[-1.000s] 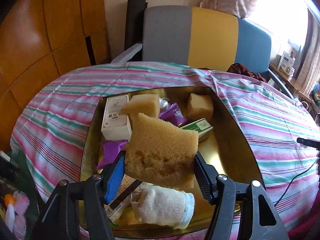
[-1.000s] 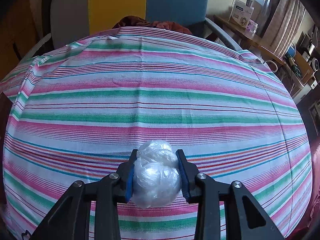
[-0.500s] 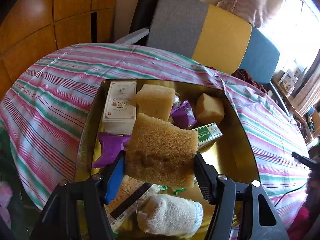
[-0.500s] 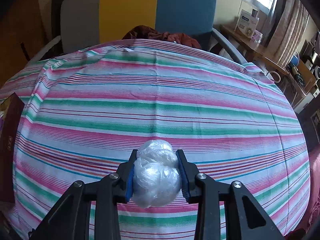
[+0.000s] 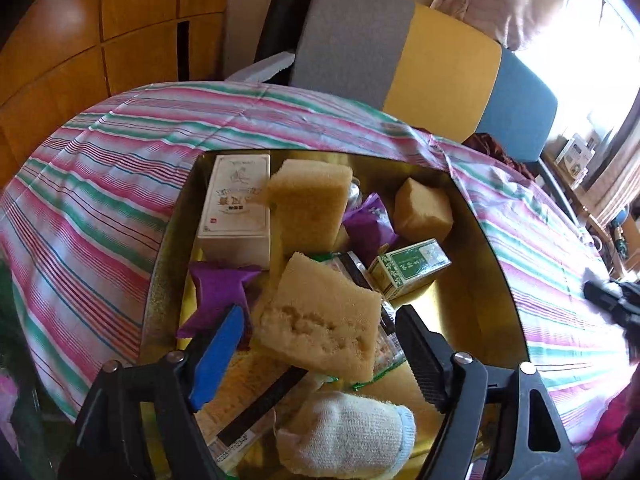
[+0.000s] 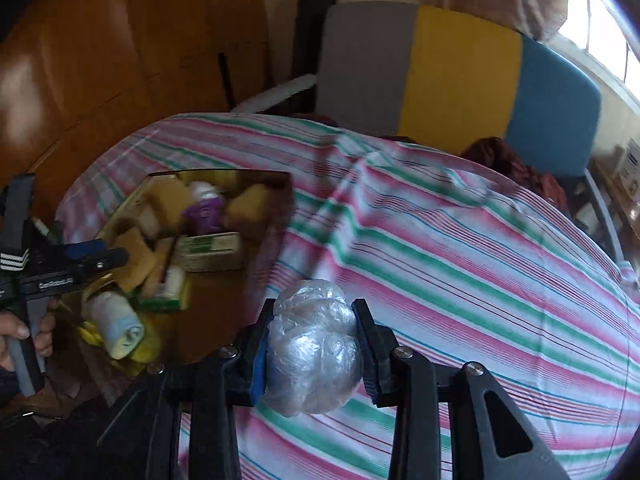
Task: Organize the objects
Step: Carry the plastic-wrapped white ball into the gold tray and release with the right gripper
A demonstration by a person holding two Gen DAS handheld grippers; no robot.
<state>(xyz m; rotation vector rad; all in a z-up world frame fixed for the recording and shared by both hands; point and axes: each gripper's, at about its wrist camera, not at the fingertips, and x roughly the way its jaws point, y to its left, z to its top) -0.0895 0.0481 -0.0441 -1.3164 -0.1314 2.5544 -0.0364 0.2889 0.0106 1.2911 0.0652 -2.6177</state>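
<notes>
My left gripper is open above the gold tray. A tan sponge lies tilted between its fingers, touching neither pad, on the items in the tray. My right gripper is shut on a crumpled clear plastic ball, held over the striped tablecloth right of the tray. The left gripper also shows in the right wrist view, at the tray's left side.
The tray holds a white box, two more sponges, purple packets, a green box and a white sock roll. A grey, yellow and blue chair stands behind the table.
My left gripper has opened and let go of the sponge, which has dropped into the tray. My right gripper has swung left toward the tray with the plastic ball in it.
</notes>
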